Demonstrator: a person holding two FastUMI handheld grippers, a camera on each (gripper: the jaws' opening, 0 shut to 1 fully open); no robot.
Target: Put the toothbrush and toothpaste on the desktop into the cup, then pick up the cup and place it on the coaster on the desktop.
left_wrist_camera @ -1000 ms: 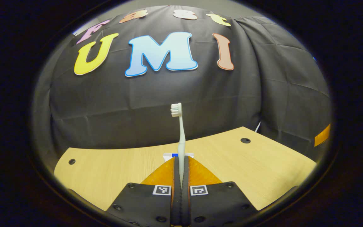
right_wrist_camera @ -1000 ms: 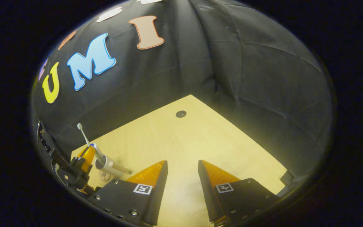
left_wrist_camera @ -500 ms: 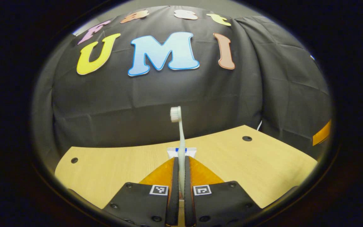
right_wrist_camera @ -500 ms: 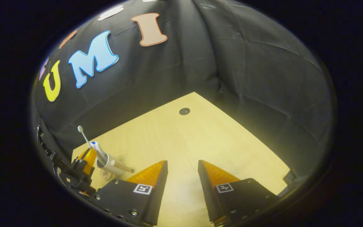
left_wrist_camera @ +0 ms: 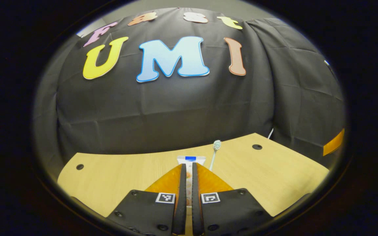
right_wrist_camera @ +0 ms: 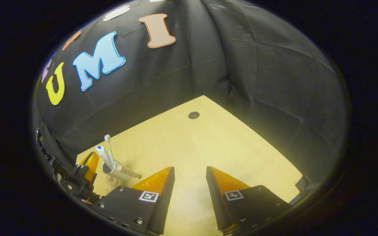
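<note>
Fingers of the left gripper (left_wrist_camera: 186, 170) stand almost together at bottom centre of the left gripper view, only a narrow slit between them and nothing clamped in it. Just beyond their tips the toothpaste (left_wrist_camera: 191, 159) pokes up, and the toothbrush (left_wrist_camera: 215, 151) leans to its right, head uppermost. In the lower left of the right gripper view both stand in the cup (right_wrist_camera: 115, 170), which looks to sit on the wooden desktop (right_wrist_camera: 192, 147) with the coaster (right_wrist_camera: 111, 181) just beside its base. The right gripper (right_wrist_camera: 189, 173) waits at bottom centre there — fingers well apart and empty.

The risk now, as a judgement: the left fingertips sit very near the cup, so a careless pull-back could clip the leaning brush or tip the cup. A grab too high on the rim — with two tall items inside — could let it tilt on the way to the coaster.

No brand or label can be read; the toothpaste shows only a blue patch, and the fingers carry square black-and-white markers.
</note>
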